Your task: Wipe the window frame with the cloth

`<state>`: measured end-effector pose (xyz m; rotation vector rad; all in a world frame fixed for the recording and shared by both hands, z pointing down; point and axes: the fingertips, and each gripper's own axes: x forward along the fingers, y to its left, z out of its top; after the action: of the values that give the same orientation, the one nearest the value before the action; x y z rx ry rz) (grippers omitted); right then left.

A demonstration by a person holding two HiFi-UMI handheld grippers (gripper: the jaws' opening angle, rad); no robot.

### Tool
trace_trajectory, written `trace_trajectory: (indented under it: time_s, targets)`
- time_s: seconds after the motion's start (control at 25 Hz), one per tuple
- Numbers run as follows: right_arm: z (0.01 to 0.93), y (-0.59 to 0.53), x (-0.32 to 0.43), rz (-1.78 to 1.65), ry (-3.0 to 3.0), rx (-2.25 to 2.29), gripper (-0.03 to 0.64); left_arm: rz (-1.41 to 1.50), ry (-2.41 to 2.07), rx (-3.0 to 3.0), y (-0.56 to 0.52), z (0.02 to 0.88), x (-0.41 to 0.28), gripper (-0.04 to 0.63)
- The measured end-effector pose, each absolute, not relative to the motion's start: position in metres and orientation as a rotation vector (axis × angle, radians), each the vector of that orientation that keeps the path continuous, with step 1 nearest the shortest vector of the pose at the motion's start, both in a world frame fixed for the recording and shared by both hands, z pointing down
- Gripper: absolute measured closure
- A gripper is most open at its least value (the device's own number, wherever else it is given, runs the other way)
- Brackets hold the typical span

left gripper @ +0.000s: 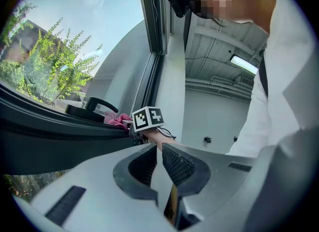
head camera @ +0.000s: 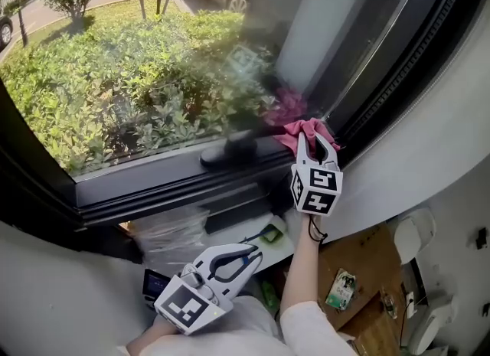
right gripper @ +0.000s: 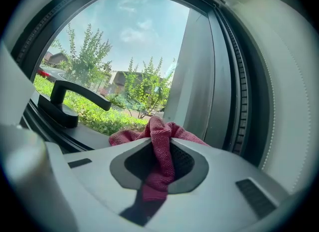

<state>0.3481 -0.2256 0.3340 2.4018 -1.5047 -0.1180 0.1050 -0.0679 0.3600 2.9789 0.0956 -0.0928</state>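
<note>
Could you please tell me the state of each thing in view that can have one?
right gripper: shut on the cloth.
cloth: bunched, at the window frame's lower right corner.
left gripper: shut, empty, held low, away from the window.
window handle: lying level along the lower frame.

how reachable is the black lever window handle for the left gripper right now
Probably yes. The left gripper, shut and empty, sits low below the black lever window handle with nothing visibly between them. The right gripper, clamping the pink cloth, sits to the handle's right, off that path.
</note>
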Motion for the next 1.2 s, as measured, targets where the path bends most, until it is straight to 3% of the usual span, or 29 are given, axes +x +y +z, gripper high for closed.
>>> trace_trajectory:
  time_s: [1.2]
  targets:
    - [0.334,-0.237,0.302,-0.106,-1.566,2.305,0.557,-0.073,0.104,2.978,-0.066,0.364,0.105,0.554]
